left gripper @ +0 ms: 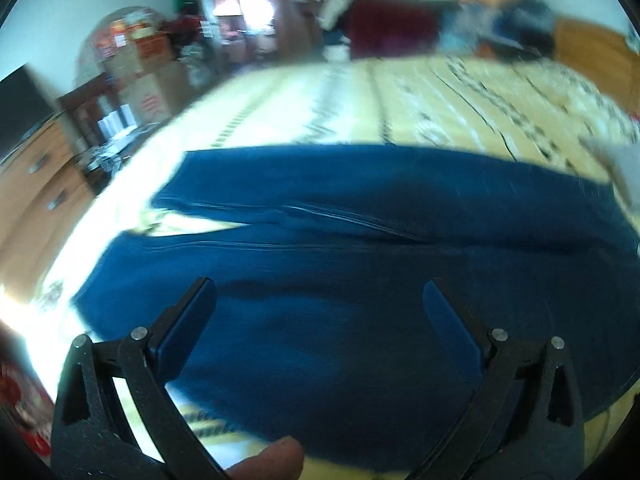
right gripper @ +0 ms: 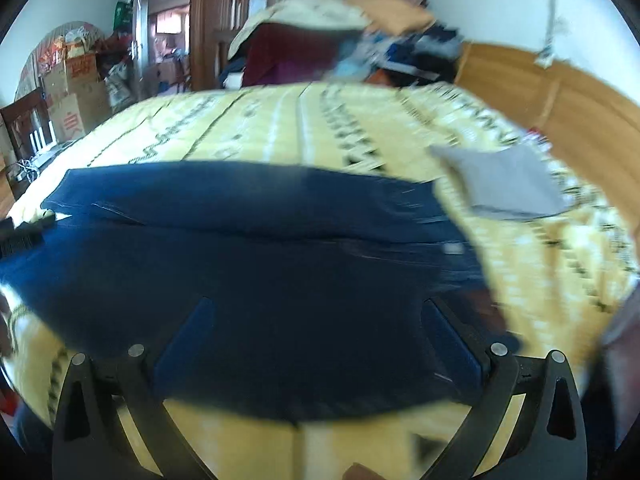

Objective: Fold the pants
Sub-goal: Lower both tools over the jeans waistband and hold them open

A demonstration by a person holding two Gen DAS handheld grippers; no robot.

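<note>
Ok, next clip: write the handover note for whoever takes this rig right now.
Left gripper: open, holding nothing, over the near edge of the blue pants.
Right gripper: open, holding nothing, over the same near edge.
The pants lie spread across the yellow patterned bedspread, both legs side by side; a grey cloth lies beyond them to the right.
Done: pants laid out.
Left: no fold visible yet; all the folding.
</note>
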